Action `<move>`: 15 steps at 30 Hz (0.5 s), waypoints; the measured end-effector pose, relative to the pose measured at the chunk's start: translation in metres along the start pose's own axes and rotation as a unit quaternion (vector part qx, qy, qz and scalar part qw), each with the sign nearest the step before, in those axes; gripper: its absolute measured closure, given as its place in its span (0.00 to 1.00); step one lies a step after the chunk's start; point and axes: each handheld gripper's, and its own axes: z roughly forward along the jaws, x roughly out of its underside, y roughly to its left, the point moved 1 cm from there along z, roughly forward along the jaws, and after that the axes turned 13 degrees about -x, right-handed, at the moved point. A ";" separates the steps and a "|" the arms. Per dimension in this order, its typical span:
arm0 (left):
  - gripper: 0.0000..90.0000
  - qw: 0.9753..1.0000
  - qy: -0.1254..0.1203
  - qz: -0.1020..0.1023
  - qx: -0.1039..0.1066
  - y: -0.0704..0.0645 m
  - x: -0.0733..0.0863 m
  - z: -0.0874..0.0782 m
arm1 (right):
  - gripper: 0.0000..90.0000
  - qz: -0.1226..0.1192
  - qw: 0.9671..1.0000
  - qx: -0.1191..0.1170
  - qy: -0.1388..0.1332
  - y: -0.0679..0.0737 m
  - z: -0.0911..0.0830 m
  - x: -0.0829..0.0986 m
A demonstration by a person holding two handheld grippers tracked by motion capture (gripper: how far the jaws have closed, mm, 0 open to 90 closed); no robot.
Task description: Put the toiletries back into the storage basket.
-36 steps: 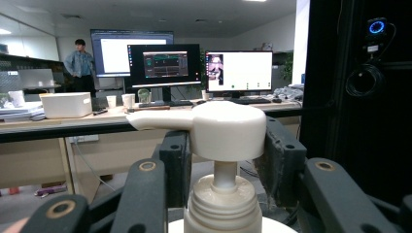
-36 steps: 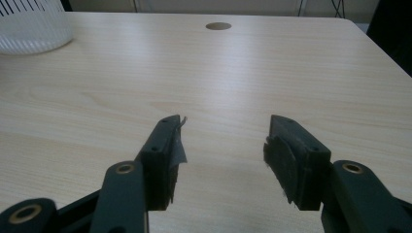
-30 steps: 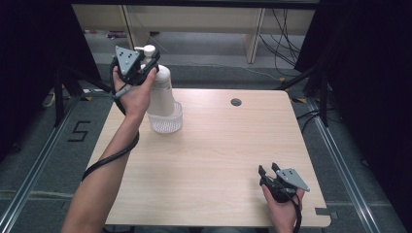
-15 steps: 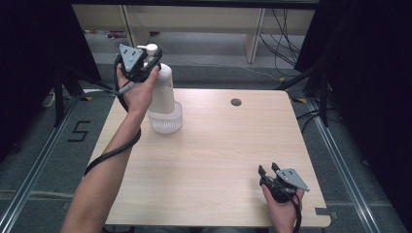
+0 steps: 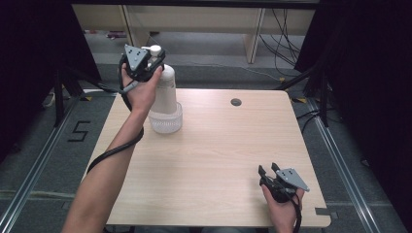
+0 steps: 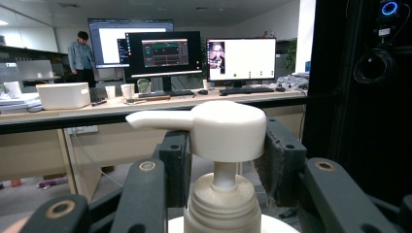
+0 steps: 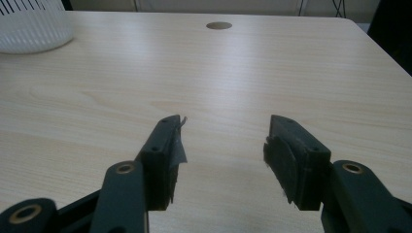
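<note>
Pump bottle (image 5: 164, 99) at the table's (image 5: 218, 160) far left corner, with my left gripper (image 5: 145, 62) now raised from the neck to the pump head (image 6: 228, 128), its jaws standing at either side of the head; I cannot tell whether they press it. I judge this rise sets up a press or pull on the pump. My right gripper (image 7: 223, 160) rests wide and empty near the front right edge.

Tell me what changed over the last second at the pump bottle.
Little moved. The left gripper shifted slightly up and away along the top of the pump bottle, its jaws now either side of the pump head; whether they clamp it is unclear. The bottle stayed upright at the table far-left; the right gripper stayed open near the front-right corner.
</note>
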 end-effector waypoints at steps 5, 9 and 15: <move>0.66 1.000 0.002 0.002 -0.003 0.000 0.002 0.002 | 0.53 0.000 1.000 0.000 0.000 0.000 0.000 0.000; 0.66 1.000 0.008 0.003 -0.003 0.001 0.005 0.004 | 0.53 0.003 1.000 -0.007 0.003 0.000 0.000 0.000; 0.66 1.000 0.016 -0.001 -0.002 0.002 0.011 0.007 | 0.53 0.005 1.000 -0.008 0.003 0.000 0.000 0.000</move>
